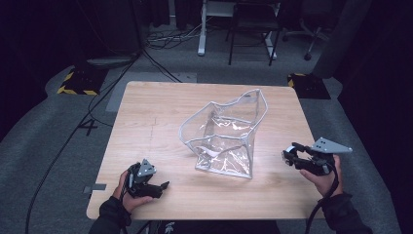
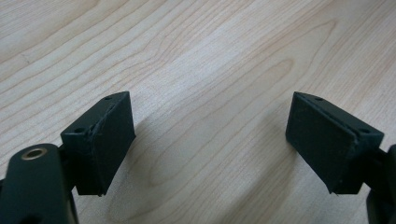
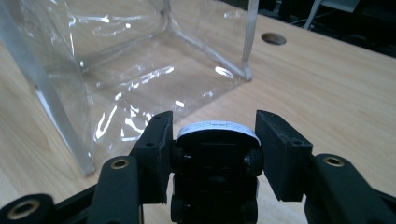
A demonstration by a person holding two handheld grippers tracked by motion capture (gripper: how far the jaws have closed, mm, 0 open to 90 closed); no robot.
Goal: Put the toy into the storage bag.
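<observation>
Toy car (image 3: 218,161) clamped in right gripper (image 3: 212,140) beside clear plastic bag (image 1: 225,138) mid-counter (image 1: 146,117), not yet dropped in; left gripper (image 2: 210,135) idle, fingers apart, empty.

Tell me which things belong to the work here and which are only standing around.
In the job:
- toy car, held in the right gripper
- clear bag, open on the table

Standing around:
- chair
- cables on the floor
</observation>
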